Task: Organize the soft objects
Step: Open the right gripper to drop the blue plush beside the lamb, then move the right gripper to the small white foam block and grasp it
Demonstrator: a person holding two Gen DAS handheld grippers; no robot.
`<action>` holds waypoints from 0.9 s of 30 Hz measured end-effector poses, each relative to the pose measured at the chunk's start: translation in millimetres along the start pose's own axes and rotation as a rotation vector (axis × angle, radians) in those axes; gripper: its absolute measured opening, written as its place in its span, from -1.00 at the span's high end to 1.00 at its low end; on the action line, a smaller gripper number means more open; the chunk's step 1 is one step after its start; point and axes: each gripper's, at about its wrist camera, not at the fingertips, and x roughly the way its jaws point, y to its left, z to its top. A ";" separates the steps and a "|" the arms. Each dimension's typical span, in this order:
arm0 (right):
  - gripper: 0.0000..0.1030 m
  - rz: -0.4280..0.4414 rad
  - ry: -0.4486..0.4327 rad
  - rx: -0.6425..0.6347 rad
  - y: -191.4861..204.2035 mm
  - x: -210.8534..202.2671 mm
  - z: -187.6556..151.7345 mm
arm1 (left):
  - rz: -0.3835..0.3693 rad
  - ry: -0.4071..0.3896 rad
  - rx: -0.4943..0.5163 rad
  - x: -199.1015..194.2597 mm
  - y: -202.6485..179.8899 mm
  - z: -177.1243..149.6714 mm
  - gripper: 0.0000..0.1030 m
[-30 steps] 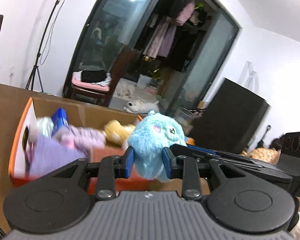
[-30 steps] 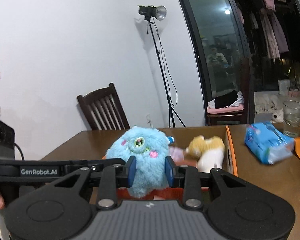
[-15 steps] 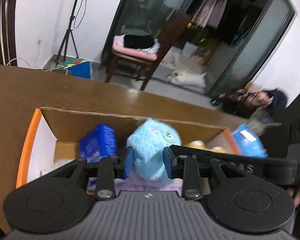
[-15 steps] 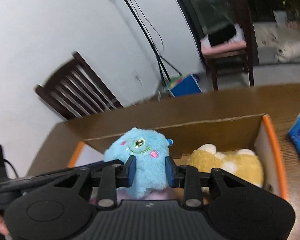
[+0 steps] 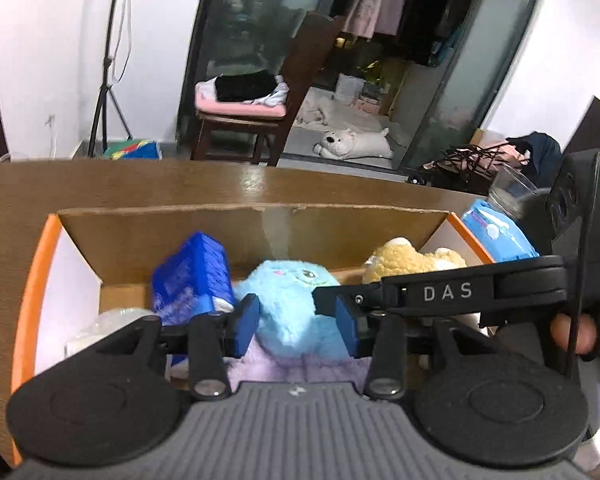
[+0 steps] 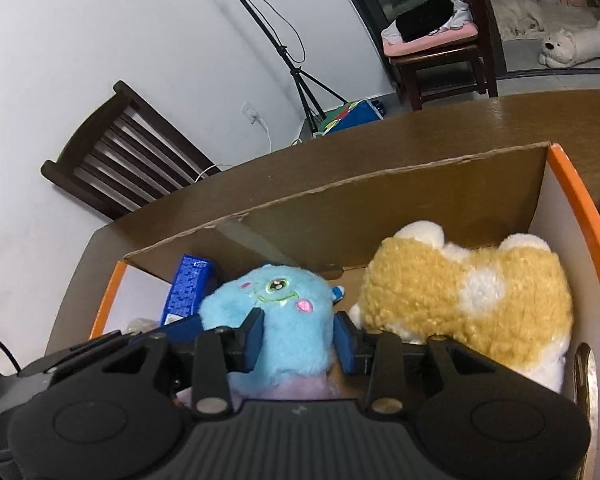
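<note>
One blue plush [image 5: 296, 304], one yellow plush [image 6: 460, 292], perhaps one purple, in one box [image 5: 32, 280].

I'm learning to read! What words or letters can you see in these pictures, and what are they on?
"DAS": white letters on the black arm of the right tongs, seen in the left wrist view.
Blue pack in the box: it has print, too blurred to read.
Light blue pack on the table beside the box: markings too blurred to read.
Nothing else is readable.
</note>
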 end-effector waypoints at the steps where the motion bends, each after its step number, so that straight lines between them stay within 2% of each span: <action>1: 0.30 -0.013 -0.009 -0.001 0.6 -3.2 -2.7 | 0.009 -0.008 0.016 -1.8 -2.7 -0.4 0.16; 4: 0.22 -0.038 -0.021 -0.008 6.6 -11.3 -4.1 | 0.037 -0.037 0.055 -15.5 -13.6 -1.2 0.08; 5: 0.22 -0.064 -0.015 -0.037 12.6 -16.5 -3.4 | 0.049 -0.049 0.060 -23.8 -16.6 -1.5 -0.04; 7: 0.08 -0.104 0.003 -0.076 24.0 -25.7 1.7 | 0.067 -0.076 0.060 -42.5 -21.8 2.0 -0.09; 8: -0.05 -0.120 0.006 -0.090 30.4 -36.0 3.0 | 0.067 -0.090 0.058 -54.5 -23.9 4.4 -0.09; 11: -0.06 -0.135 -0.043 -0.129 45.4 -74.5 4.8 | 0.096 -0.134 0.055 -93.2 -27.6 8.3 -0.13; 14: -0.14 -0.161 -0.087 -0.163 55.1 -115.3 -5.0 | 0.134 -0.167 0.072 -131.4 -35.9 1.5 -0.27; 18: -0.40 -0.208 -0.153 -0.254 64.8 -168.9 -36.9 | 0.171 -0.205 0.116 -176.1 -52.7 -22.8 -0.37; 22: -0.40 -0.242 -0.215 -0.321 69.5 -214.1 -76.8 | 0.194 -0.250 0.137 -211.5 -69.3 -56.5 -0.45; 27: -0.60 -0.248 -0.339 -0.413 82.1 -259.2 -142.3 | 0.194 -0.309 0.168 -244.2 -90.9 -107.6 -0.51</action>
